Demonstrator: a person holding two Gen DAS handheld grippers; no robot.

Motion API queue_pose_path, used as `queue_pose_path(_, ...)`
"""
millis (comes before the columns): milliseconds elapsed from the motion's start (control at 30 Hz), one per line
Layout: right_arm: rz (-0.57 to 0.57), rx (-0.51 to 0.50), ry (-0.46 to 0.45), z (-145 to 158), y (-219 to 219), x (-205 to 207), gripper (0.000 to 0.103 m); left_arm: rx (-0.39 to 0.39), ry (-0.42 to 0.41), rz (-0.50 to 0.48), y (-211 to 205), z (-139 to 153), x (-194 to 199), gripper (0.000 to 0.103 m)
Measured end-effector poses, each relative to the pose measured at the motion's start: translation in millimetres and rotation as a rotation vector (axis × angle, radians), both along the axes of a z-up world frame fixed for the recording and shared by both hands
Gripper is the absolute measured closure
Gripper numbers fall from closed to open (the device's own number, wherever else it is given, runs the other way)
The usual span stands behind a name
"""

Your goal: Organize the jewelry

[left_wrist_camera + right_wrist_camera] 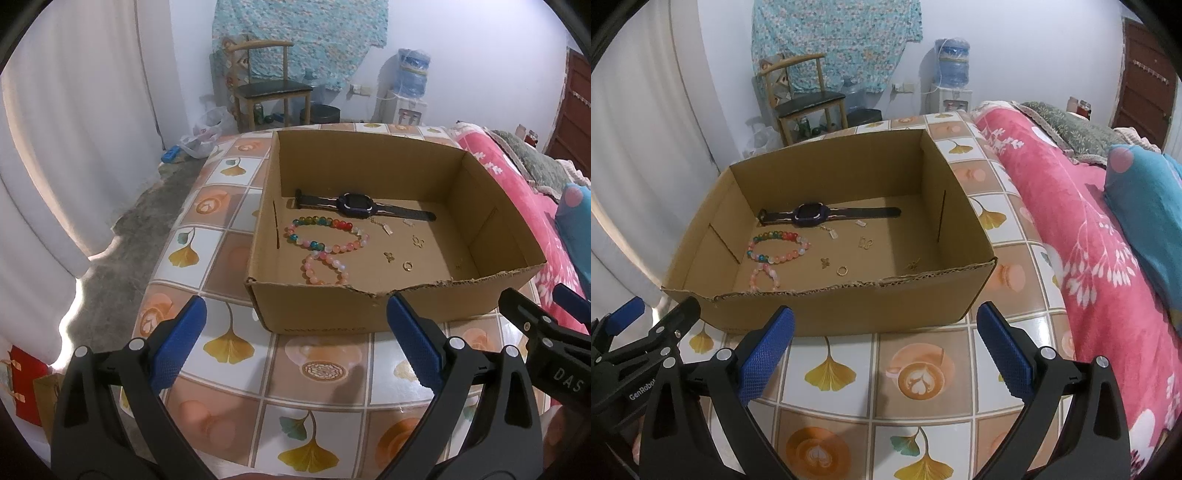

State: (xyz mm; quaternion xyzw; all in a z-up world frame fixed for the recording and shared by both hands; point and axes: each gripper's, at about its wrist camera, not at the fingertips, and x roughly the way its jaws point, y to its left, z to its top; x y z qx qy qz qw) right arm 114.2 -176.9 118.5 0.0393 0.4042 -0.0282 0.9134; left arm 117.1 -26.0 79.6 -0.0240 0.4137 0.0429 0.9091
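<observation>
An open cardboard box (332, 306) (849, 306) stands on the tiled table. Inside lie a dark smartwatch (354, 203) (812, 214), a multicoloured bead bracelet (325, 234) (777, 245), a pink bead bracelet (325, 267) (764, 277), a gold ring (407, 266) (842, 270) and several small gold charms (418, 241) (865, 242). My left gripper (295, 339) is open and empty, just in front of the box. My right gripper (884, 339) is open and empty, also in front of the box; it shows at the right edge of the left wrist view (546, 332).
The table (229, 350) (923, 369) has a patterned cloth. A pink blanket (1071, 221) and a teal pillow (1145, 206) lie on a bed to the right. A wooden chair (266, 85), a water dispenser (410, 85) and a white curtain (55, 147) stand behind.
</observation>
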Motion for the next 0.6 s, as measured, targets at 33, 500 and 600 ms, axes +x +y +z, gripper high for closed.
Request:
queue_pose_path(33, 0.001, 0.000, 0.000, 0.1, -0.2, 0.1, 0.007, 0.001, 0.000, -0.001, -0.6, -0.1, 0.0, 0.008)
queue_pose_path(500, -0.007, 0.005, 0.002, -1.2, -0.9, -2.1, 0.007, -0.002, -0.002, -0.001, -3.0, 0.5, -1.4, 0.009)
queue_pose_path(600, -0.007, 0.003, -0.001, -0.5, -0.6, -2.7, 0.007, -0.004, -0.006, -0.003, -4.1, 1.9, -3.1, 0.009)
